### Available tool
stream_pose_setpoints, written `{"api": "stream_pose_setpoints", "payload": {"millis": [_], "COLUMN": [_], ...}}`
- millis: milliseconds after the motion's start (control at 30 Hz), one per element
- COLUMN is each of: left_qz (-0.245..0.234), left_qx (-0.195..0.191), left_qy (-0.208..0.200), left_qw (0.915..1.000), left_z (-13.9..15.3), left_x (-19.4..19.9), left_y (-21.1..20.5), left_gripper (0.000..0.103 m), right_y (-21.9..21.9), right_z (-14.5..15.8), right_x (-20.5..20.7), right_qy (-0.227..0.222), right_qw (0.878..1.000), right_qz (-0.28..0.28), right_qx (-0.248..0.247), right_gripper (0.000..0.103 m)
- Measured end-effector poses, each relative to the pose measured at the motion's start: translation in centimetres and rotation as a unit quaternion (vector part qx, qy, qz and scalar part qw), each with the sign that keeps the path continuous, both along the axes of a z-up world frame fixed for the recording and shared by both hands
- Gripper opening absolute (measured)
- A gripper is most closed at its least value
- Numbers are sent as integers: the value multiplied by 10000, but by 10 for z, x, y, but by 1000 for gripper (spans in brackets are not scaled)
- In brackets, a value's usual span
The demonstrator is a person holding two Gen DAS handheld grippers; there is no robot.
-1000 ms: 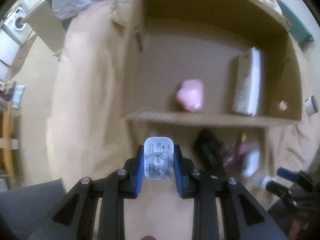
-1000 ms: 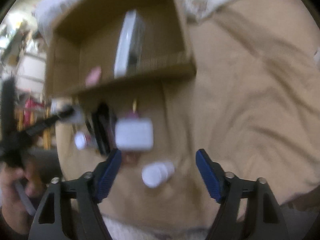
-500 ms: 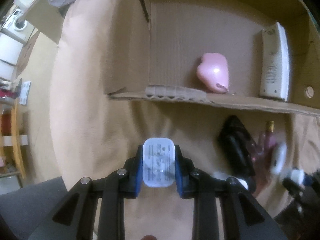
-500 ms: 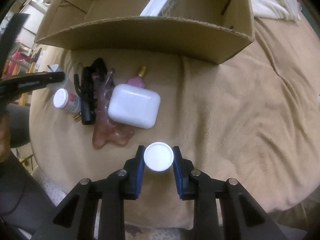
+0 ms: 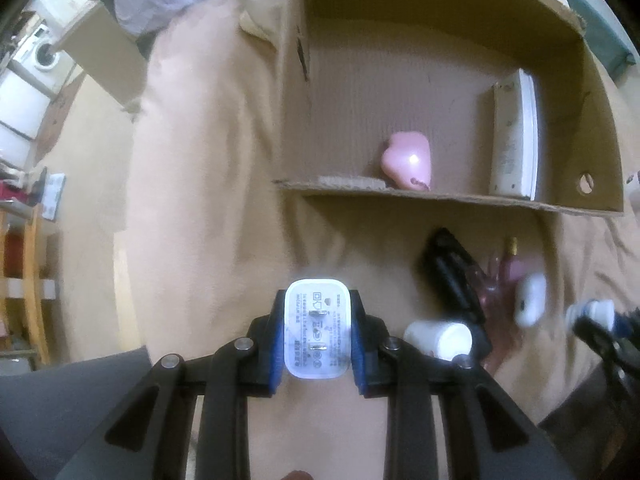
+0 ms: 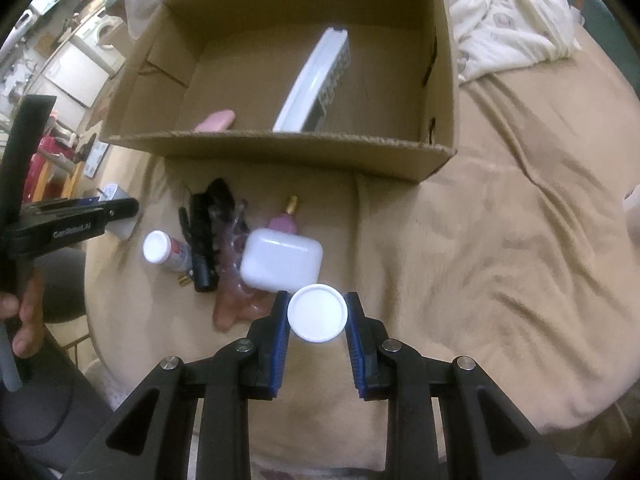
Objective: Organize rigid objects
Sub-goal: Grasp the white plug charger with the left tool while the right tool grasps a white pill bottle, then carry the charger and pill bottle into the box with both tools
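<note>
We look steeply down from 2 wrist cameras, close over the bed (image 5: 208, 184); both views share the cardboard box (image 6: 280, 148).

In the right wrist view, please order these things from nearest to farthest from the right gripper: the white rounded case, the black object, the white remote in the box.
1. White rounded case: just above the right gripper, slightly left, on the blanket.
2. Black object: farther left, beside the pile.
3. White remote: farthest, inside the cardboard box, leaning on edge.
</note>
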State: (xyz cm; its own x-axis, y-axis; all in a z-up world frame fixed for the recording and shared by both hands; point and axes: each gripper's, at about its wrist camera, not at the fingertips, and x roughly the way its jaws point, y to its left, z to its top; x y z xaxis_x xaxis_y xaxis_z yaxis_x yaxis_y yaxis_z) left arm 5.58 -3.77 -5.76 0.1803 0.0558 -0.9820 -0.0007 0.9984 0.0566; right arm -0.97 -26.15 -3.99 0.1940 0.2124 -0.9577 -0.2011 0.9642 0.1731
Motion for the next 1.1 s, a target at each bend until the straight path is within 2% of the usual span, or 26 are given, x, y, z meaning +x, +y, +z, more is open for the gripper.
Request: {"api": "stream_pose_setpoints", "payload": {"millis": [167, 267, 567, 900, 1100], "left_qz": [-8, -70, -194, -381, -545], "left_qx": [41, 57, 52, 63, 56], "left_qy": [-128, -249, -655, -869, -949], "left_qw": [9999, 9996, 9976, 9955, 9940], "left_z": [19, 31, 71, 82, 86], "left_x": [-14, -21, -29, 1, 22], "left_y": [-10, -14, -15, -22, -34], "left_gripper": [24, 24, 24, 24, 24], "right_y": [-5, 7, -2, -11, -12], "right_z": [8, 9, 40, 66, 71], "right_x": [-2, 0, -1, 16, 36], "right_qy": [-133, -236, -887, -1473, -1582], "right_qw": [9999, 9996, 9946, 9869, 9851], "right_qz": [-23, -63, -205, -314, -347], "right_qx": [82, 159, 497, 580, 583], "right_gripper": [28, 28, 28, 28, 28]}}
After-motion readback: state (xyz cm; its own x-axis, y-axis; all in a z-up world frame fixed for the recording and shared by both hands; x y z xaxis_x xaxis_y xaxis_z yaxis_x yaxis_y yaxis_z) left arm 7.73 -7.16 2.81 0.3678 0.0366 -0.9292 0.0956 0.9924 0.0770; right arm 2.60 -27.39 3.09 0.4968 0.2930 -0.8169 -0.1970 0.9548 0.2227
